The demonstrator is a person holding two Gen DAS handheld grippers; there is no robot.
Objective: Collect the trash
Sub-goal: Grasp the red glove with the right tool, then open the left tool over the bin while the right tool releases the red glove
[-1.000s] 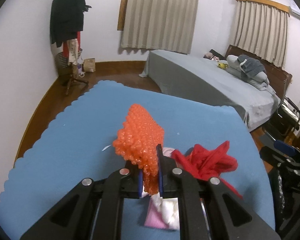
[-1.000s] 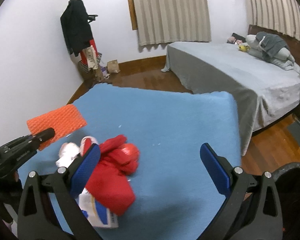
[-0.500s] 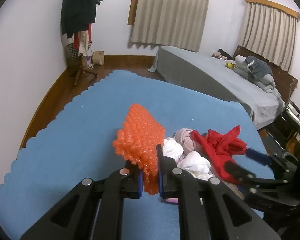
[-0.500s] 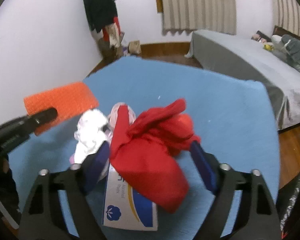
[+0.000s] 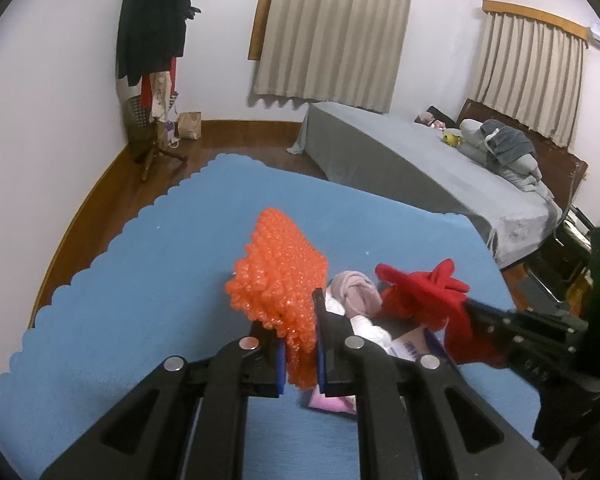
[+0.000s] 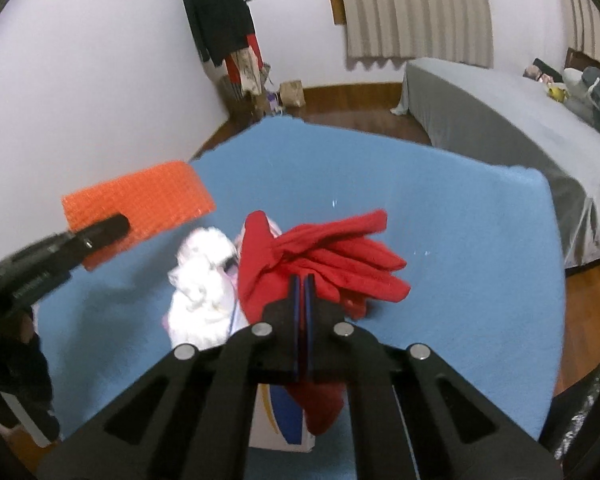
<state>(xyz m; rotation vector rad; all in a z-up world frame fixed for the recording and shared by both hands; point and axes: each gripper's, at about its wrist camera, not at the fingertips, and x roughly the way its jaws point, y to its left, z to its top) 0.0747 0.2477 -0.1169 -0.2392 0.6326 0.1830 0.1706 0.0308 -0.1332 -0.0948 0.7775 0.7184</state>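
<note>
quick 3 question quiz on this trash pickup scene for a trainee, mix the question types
1. True or false: the left tongs are shut on the orange bubble wrap.
2. What do the right tongs grip? A) white tissue wad B) red cloth C) paper bag
3. Fill in: the pile lies on a ___ mat.

Key: 1 true. 2 B, the red cloth. 3 blue, the blue mat.

Blue mat (image 5: 148,280) — white box (image 6: 278,420), rags (image 6: 200,292).

Open blue mat (image 5: 148,280) all along the left and far side. Crowded at near right: white wad (image 6: 204,280), pink bundle (image 5: 358,290), flat box (image 6: 280,420) touching, red cloth (image 6: 332,256) above.
</note>
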